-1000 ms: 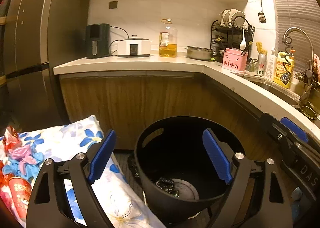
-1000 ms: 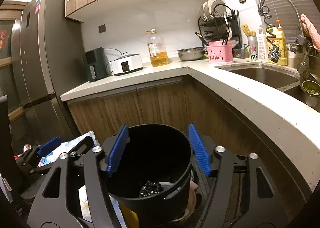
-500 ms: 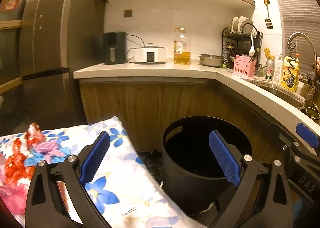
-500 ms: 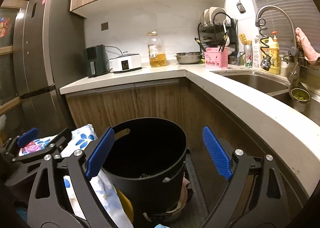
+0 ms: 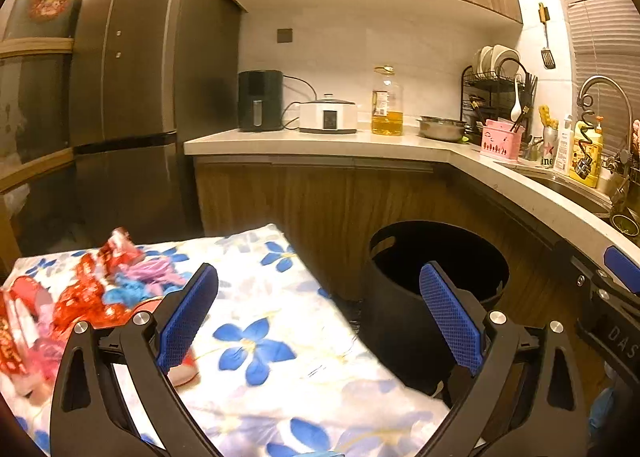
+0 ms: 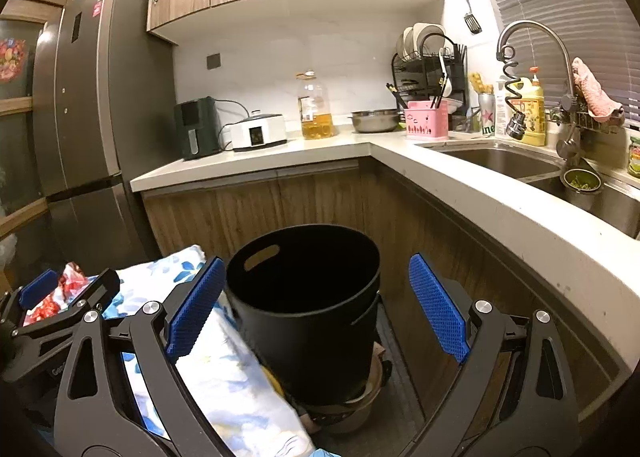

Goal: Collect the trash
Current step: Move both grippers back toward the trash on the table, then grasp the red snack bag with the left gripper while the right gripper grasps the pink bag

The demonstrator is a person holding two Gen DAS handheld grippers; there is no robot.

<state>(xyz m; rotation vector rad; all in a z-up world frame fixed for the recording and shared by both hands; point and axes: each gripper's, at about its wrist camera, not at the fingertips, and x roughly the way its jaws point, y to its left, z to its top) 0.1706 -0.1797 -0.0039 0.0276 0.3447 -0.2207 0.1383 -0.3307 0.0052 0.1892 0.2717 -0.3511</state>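
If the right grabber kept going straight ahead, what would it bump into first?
Most likely the black bin. It sits straight ahead between the open right gripper fingers, with nothing in the way. Exact depth is hard to judge through the fisheye.

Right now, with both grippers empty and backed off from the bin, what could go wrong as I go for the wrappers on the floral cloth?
1. The red wrappers lie heaped with pink and blue scraps; a grab may take only part, or pinch the floral cloth.
2. The black bin sits tight beside the cloth's edge; carried trash could drop between them.
3. The left gripper and right gripper work close together and might collide.
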